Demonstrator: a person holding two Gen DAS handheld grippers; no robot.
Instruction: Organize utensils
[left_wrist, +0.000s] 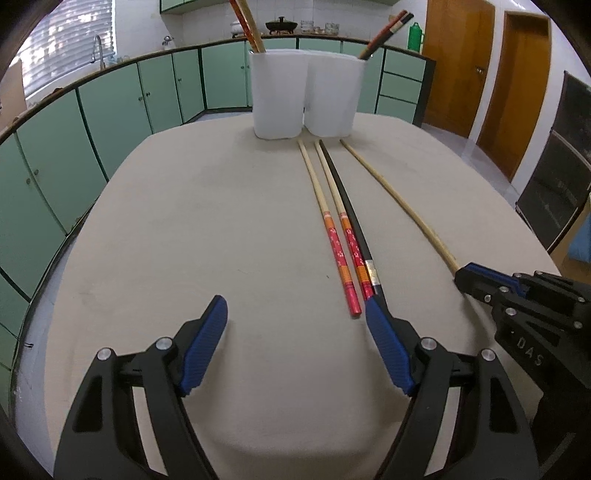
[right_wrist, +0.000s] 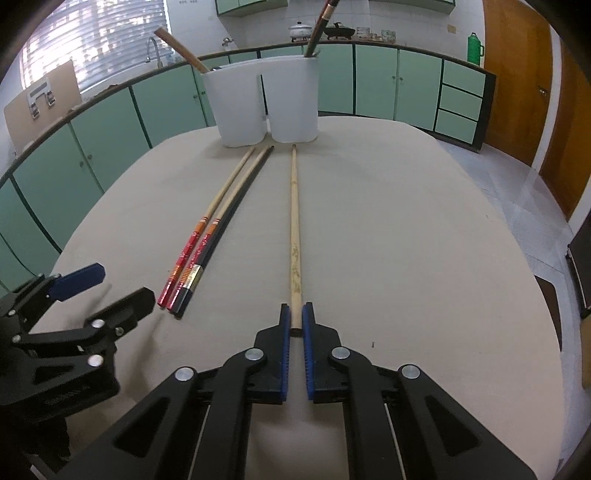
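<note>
Right wrist view: beige table (right_wrist: 406, 229); green cabinets (right_wrist: 373, 81) behind. Right gripper (right_wrist: 295, 317) clamps the plain chopstick (right_wrist: 294, 221); left gripper (left_wrist: 295, 306) gapes, holding nothing.

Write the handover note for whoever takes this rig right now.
Right gripper: shut on the plain wooden chopstick, which lies on the table.
Left gripper: open, empty, by the near ends of the two red-handled chopsticks and the black chopstick.
Done: some chopsticks already stand in the white two-compartment holder.
Left: four chopsticks to put in.
</note>
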